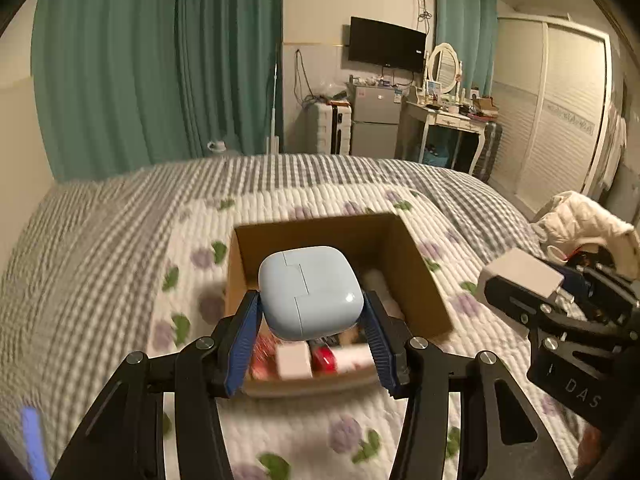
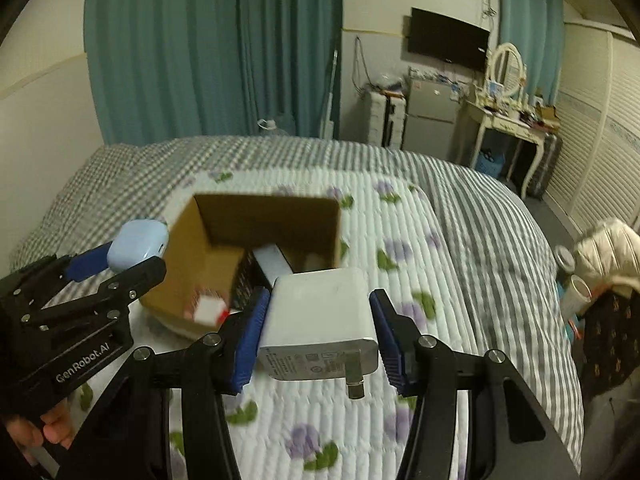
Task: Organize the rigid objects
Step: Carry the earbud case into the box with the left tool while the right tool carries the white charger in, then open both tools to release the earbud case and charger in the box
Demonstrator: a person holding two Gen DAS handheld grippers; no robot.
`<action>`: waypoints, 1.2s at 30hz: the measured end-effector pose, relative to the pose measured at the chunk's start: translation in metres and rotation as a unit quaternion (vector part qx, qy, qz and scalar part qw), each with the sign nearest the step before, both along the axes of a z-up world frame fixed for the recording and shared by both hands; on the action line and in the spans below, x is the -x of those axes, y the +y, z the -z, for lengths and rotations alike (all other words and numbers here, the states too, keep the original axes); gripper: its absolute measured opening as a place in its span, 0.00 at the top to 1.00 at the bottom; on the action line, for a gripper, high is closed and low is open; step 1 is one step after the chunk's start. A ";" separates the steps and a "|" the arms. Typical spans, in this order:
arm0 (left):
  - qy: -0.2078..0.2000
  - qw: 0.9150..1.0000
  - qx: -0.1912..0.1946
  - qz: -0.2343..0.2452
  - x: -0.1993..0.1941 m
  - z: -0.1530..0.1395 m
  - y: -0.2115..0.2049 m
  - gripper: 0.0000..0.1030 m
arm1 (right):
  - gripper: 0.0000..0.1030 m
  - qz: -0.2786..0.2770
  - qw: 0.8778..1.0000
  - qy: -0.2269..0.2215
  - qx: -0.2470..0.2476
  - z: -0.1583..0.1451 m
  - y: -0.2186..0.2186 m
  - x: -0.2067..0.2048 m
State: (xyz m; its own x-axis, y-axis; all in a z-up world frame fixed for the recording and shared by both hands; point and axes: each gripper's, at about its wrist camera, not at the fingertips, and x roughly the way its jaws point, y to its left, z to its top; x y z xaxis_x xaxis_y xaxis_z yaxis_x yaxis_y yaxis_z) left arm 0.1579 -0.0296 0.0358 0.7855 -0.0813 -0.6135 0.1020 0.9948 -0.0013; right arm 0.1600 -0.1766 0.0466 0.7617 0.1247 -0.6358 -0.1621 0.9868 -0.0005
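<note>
An open cardboard box [image 1: 424, 280] sits on the bed; it also shows in the right wrist view [image 2: 180, 264]. It holds several small items, red and white ones among them. My left gripper [image 1: 312, 300] is shut on a pale blue earbud case [image 1: 310, 292] and holds it above the box's near half; the case also shows in the right wrist view [image 2: 138, 246]. My right gripper [image 2: 318, 312] is shut on a white charger plug [image 2: 320, 320], prongs toward the camera, just right of the box. The charger also shows in the left wrist view [image 1: 520, 272].
The bed has a white flowered quilt [image 2: 400, 280] over a grey striped cover. A white jacket [image 1: 580, 224] lies off the bed's right side. Teal curtains, a small fridge [image 1: 376, 120], a dressing table and a wardrobe stand beyond the bed.
</note>
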 end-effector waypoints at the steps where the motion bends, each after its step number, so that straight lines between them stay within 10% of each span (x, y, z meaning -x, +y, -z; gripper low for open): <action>1: -0.001 1.000 -0.004 0.001 -0.006 0.000 0.002 0.49 | 0.50 -0.003 1.000 -0.002 -0.001 -0.002 0.003 -0.006; 21: 0.063 0.997 -0.034 0.020 -0.101 0.100 0.006 0.49 | 0.50 -0.033 0.999 0.034 0.015 0.073 0.040 -0.134; 36: 0.030 0.999 -0.028 -0.004 -0.096 0.065 0.017 0.46 | 0.50 -0.037 0.999 0.035 -0.004 0.070 0.033 -0.135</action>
